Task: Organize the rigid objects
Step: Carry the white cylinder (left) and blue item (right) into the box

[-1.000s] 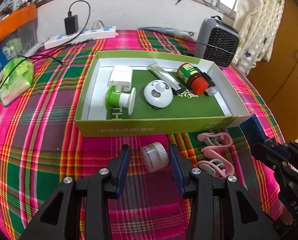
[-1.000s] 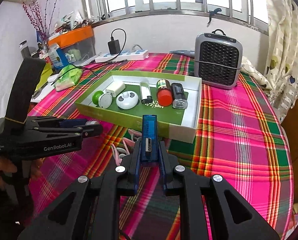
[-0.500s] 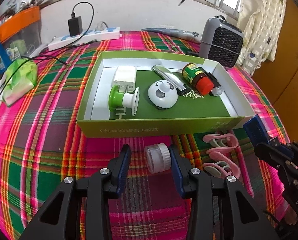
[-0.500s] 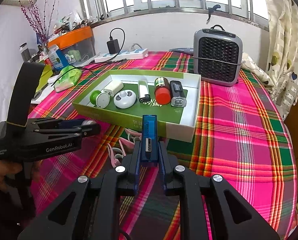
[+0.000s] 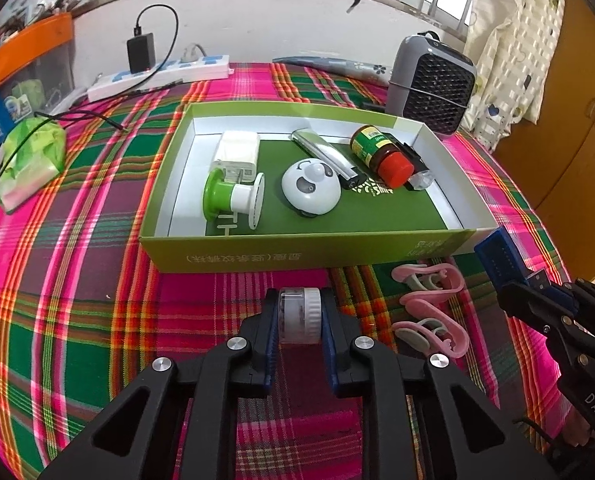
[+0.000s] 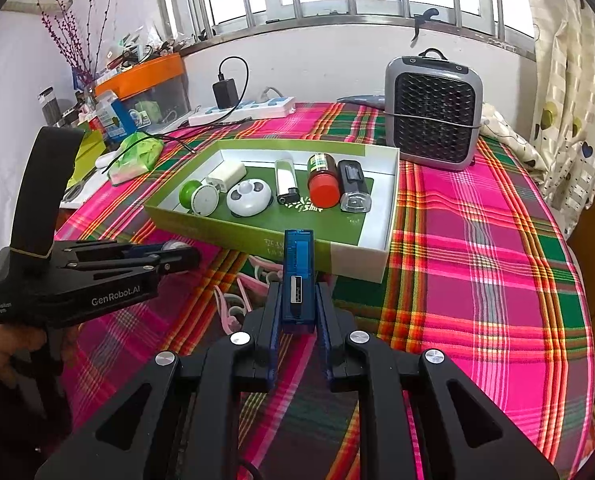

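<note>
The jar (image 5: 299, 314), a small clear plastic pot with a white cap, looks light, stiff and somewhat slick, so a squeeze across its round sides should carry it, though it could roll or slip if pinched off-centre. It lies on its side on the cloth (image 5: 77, 288), just in front of the box (image 5: 305, 250), clamped between the pads of the left gripper (image 5: 299, 326), whose jaws have closed onto it. The right gripper (image 6: 297, 312) is closed on a blue USB stick (image 6: 297, 272), a hard, light bar gripped by its flat faces and pointing towards the box.
</note>
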